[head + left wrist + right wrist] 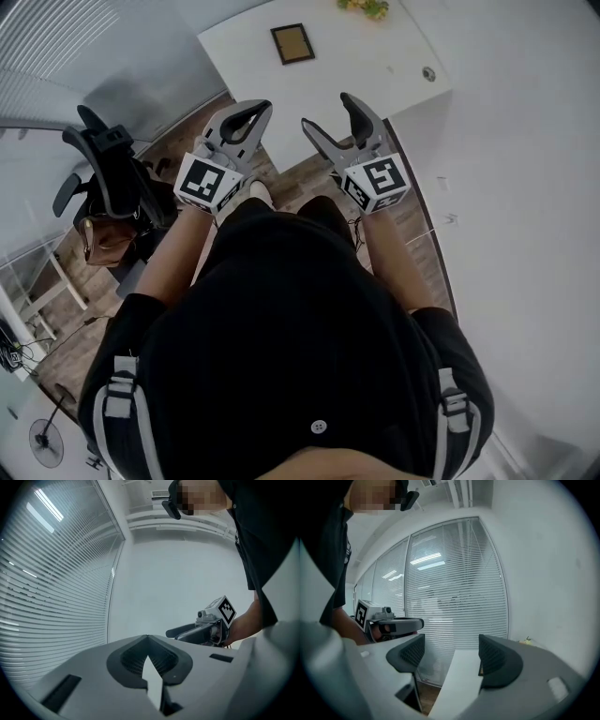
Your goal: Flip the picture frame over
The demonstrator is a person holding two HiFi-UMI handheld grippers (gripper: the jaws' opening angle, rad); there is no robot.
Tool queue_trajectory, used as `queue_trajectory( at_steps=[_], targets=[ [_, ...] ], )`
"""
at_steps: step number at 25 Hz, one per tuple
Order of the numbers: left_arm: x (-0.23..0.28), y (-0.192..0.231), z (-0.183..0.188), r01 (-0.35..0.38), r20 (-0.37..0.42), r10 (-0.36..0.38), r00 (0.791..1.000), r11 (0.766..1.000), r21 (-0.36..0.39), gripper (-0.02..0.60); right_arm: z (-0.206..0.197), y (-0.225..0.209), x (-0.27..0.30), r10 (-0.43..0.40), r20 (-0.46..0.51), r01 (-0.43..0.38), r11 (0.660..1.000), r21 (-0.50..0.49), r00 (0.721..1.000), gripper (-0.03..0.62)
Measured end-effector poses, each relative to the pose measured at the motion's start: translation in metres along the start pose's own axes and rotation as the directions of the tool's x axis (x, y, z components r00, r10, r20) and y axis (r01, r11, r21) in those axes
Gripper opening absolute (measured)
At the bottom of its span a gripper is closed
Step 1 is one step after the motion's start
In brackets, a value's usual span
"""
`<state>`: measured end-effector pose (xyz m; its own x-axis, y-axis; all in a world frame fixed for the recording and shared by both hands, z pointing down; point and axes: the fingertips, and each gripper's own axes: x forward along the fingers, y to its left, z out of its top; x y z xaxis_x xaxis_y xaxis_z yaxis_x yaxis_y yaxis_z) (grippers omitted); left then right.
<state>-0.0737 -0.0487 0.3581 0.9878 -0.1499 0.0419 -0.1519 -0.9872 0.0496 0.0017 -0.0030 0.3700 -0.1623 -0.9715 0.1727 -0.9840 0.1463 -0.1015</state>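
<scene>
The picture frame (292,43), dark-edged with a brown middle, lies flat on the white table (375,66) well ahead of me. Both grippers are held up in the air short of the table, far from the frame. My left gripper (251,114) is shut, its pads meeting with nothing between them (148,641). My right gripper (330,114) is open and empty (447,656). In the right gripper view a dark sliver of the frame (480,670) peeks out beside the right-hand pad, on the table (457,677).
A black office chair (112,173) with a brown bag (103,239) stands at my left on the wood floor. A yellow-green plant (366,7) and a small round fitting (428,73) are on the table. A white wall runs along the right; window blinds (454,588) lie beyond the table.
</scene>
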Motion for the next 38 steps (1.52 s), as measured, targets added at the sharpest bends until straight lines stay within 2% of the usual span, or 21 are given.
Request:
queue_trajectory(
  at_steps=[6,12,16,19,22,27,29,34,38],
  targets=[
    [0.020,0.027,-0.009,-0.049,-0.013,0.049,0.999,0.999,-0.023,0.005,-0.004,-0.025,0.032,0.045,-0.032,-0.045,0.999,0.004,0.998,0.357],
    [0.050,0.047,-0.009,-0.145,-0.037,0.144,0.989,0.989,-0.016,0.005,-0.003,-0.063,0.067,0.152,-0.047,-0.152,0.988,0.008,0.987,0.357],
    [0.075,0.061,-0.010,-0.244,-0.050,0.242,0.969,0.970,-0.024,0.005,-0.003,-0.092,0.091,0.244,-0.064,-0.244,0.970,0.000,0.968,0.357],
    [0.093,0.067,-0.009,-0.328,-0.061,0.326,0.943,0.945,-0.020,0.005,-0.001,-0.114,0.104,0.314,-0.073,-0.314,0.949,0.013,0.947,0.357],
    [0.113,0.067,-0.011,-0.393,-0.056,0.390,0.919,0.919,-0.037,0.005,-0.006,-0.141,0.111,0.348,-0.096,-0.348,0.937,0.016,0.932,0.356],
    [0.130,0.080,-0.023,-0.474,-0.047,0.472,0.880,0.880,-0.041,0.005,-0.041,-0.162,0.141,0.367,-0.181,-0.366,0.930,0.041,0.912,0.356],
    [0.131,0.086,-0.030,-0.488,-0.048,0.487,0.872,0.872,-0.041,0.005,-0.059,-0.166,0.156,0.352,-0.219,-0.351,0.935,0.045,0.910,0.356],
    [0.129,0.109,-0.046,-0.493,-0.051,0.490,0.870,0.868,-0.064,0.005,-0.094,-0.169,0.197,0.284,-0.298,-0.280,0.958,0.057,0.911,0.356],
    [0.126,0.134,-0.071,-0.485,-0.089,0.478,0.874,0.871,-0.080,0.005,-0.118,-0.170,0.226,0.219,-0.360,-0.214,0.975,0.055,0.907,0.356]
  ],
)
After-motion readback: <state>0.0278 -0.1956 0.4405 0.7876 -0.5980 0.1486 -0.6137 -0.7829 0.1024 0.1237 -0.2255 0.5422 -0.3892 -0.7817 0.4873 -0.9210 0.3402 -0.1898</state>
